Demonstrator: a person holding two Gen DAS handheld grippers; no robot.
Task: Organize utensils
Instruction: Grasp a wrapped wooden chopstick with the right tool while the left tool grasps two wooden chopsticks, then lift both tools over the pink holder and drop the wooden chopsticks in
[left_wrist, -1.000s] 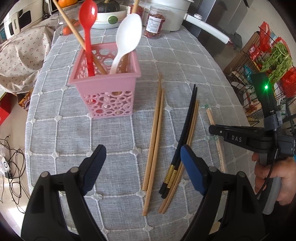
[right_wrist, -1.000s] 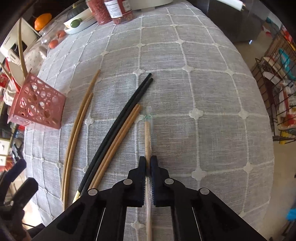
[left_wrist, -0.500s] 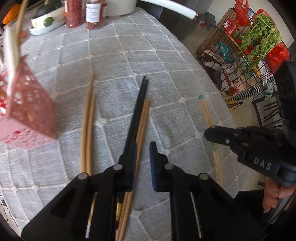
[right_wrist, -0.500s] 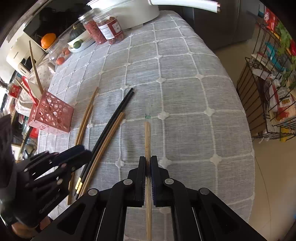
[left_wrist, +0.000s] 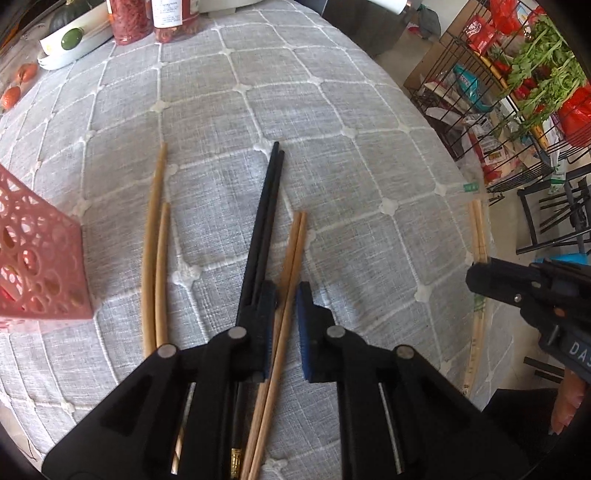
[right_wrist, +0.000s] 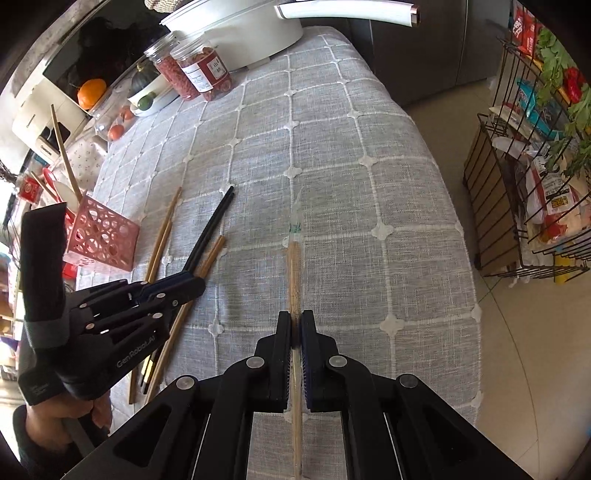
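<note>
Chopsticks lie scattered over the grey quilted cloth (left_wrist: 332, 122) that covers the surface, and both grippers point steeply down at them. The left gripper (left_wrist: 284, 325) has its fingers (left_wrist: 308, 332) drawn in to a narrow gap, with the brown wooden pair (left_wrist: 291, 266) running up between the blue pads. That pair lies close against the left pad, while a strip of cloth shows between it and the right pad, so I cannot tell whether the grip has really closed on the wood. The black pair (left_wrist: 264, 221) passes just outside the left finger, touching or nearly touching it, and the lighter bamboo pair (left_wrist: 155, 251) lies further left, near the pink perforated holder (left_wrist: 33, 269). From the right wrist view that holder (right_wrist: 101, 236) stands at the left edge of the cloth with spoons and a stick poking out of it. The right gripper (right_wrist: 295, 332) is clamped tight on a wrapped pair of chopsticks (right_wrist: 293, 273), fingers (right_wrist: 282, 343) almost meeting around the thin stick, whose far end with its clear sleeve reaches out over the cloth. A hand (right_wrist: 55, 417) grasps the left tool's handle low at the left. Jars of red food (right_wrist: 199, 70) and a white pot (right_wrist: 236, 29) sit at the far end, well apart from all the chopsticks.
</note>
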